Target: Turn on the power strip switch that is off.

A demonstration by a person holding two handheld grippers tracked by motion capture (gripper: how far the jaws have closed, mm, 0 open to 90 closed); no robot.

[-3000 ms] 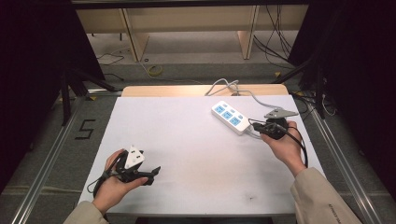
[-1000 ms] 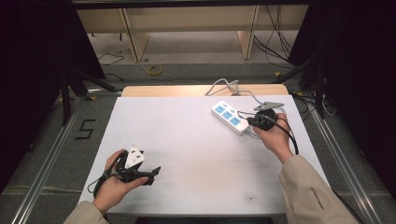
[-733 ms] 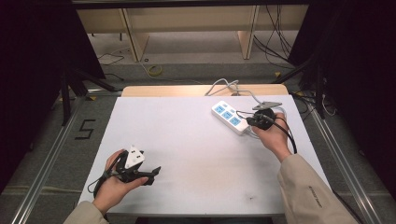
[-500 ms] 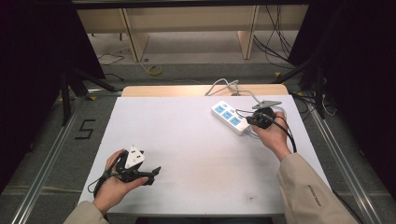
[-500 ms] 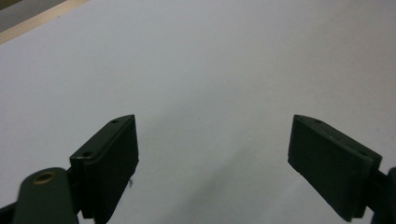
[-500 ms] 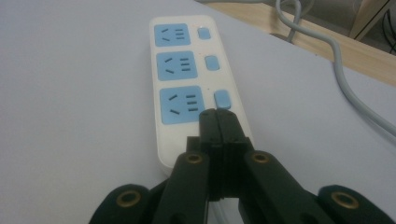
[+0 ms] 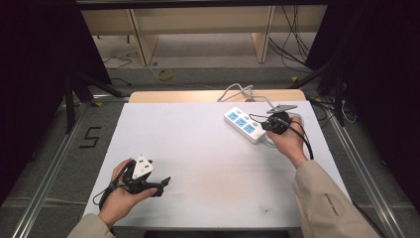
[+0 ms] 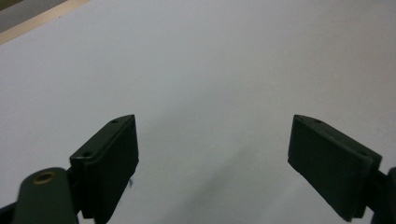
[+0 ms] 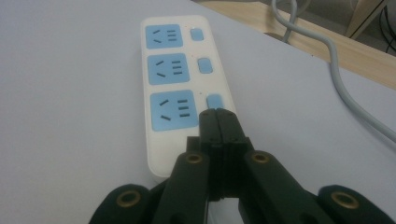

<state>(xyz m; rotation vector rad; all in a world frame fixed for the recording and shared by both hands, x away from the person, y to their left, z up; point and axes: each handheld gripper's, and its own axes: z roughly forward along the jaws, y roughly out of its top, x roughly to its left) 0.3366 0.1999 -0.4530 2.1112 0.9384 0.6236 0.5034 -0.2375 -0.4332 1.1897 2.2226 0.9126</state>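
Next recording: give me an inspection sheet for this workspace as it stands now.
Surface: white table top, a few faint marks.
Job's things: white power strip, three blue sockets, each with a switch.
Clutter: nothing seen.
Grippers: right tool shut, tips at the nearest switch; left tool open over bare table.
Cables: grey cord runs off the far edge.
Surroundings: wooden shelving, floor wires, dark frames.

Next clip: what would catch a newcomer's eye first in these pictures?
The white power strip with three blue sockets lies at the far right of the white table. The right gripper is shut, its tip at the blue switch beside the nearest socket. At the near left, the left gripper waits open over bare tabletop.
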